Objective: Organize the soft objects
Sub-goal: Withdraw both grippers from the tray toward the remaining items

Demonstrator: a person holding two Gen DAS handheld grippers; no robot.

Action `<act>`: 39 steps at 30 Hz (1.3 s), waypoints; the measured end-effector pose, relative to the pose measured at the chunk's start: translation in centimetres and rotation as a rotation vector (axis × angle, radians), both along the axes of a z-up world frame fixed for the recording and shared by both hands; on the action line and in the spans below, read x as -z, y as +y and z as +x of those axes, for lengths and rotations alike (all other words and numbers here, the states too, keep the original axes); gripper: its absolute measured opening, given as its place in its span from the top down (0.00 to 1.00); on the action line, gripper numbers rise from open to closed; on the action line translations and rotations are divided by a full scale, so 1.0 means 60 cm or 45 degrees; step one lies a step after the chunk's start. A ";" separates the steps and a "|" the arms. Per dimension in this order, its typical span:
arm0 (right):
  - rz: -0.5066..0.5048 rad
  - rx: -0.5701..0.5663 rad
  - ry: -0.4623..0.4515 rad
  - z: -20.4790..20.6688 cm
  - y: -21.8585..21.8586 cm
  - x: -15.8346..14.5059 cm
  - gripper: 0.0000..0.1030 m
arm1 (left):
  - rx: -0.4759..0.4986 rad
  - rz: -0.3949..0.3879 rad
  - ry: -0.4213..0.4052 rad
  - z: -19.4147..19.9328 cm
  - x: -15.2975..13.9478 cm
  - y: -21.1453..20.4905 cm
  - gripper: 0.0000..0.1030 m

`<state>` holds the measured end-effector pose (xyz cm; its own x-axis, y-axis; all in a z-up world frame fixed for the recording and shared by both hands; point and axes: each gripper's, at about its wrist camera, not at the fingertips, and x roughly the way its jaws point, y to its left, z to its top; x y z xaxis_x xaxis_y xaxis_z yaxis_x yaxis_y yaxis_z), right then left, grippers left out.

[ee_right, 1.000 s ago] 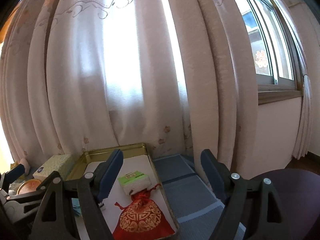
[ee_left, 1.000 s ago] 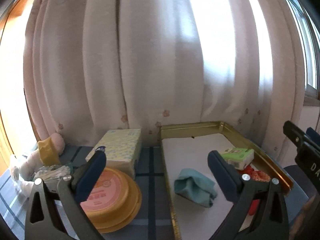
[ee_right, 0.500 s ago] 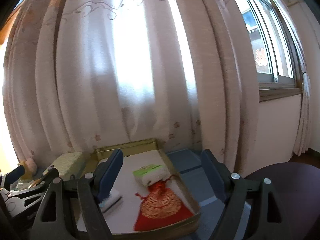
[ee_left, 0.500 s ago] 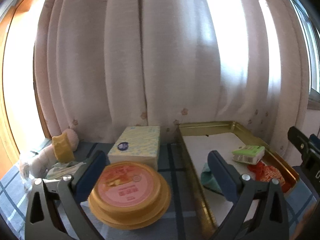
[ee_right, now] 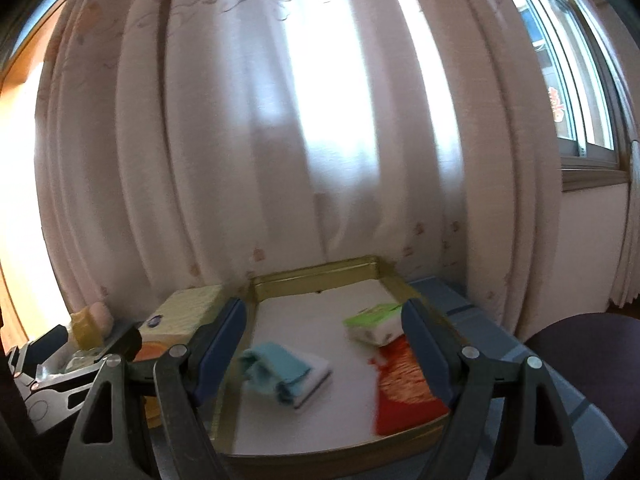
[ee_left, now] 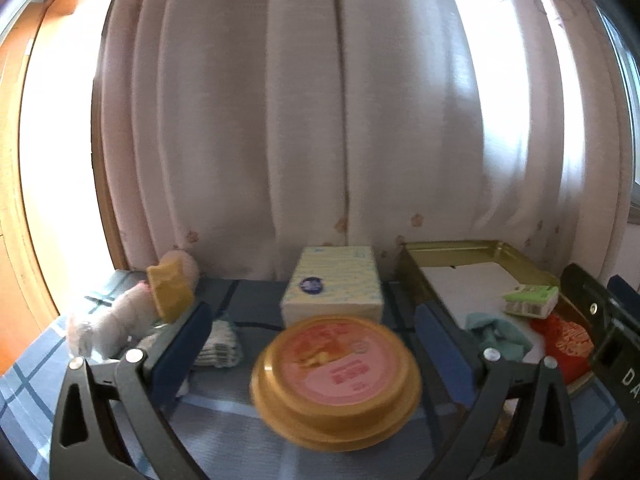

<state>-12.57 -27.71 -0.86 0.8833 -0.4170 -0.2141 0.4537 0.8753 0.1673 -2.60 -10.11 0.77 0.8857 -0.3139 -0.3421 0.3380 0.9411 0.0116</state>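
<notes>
Two grippers hang over a blue checked tablecloth (ee_left: 224, 416) in front of pale curtains (ee_left: 304, 120). The left gripper (ee_left: 312, 340) has its jaws wide apart with nothing clamped; a round yellow tub with a pink lid (ee_left: 336, 376) sits on the cloth below the gap. Behind the tub stands a yellow tissue box (ee_left: 334, 284). To the left lie a small folded white cloth (ee_left: 220, 344) and a pink plush toy with a yellow band (ee_left: 136, 312). The right gripper (ee_right: 324, 344) also has its jaws apart and empty, above a gold tray (ee_right: 316, 274) lined in white. Inside the tray lie a teal cloth on a white pad (ee_right: 280, 372), a green-and-white tissue pack (ee_right: 376, 324) and a red embroidered pouch (ee_right: 404, 388), the pack touching the pouch's far end.
</notes>
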 end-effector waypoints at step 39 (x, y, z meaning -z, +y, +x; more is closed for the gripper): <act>-0.019 -0.690 0.287 0.194 0.382 0.009 0.21 | -0.485 0.089 0.191 0.195 0.021 0.391 0.00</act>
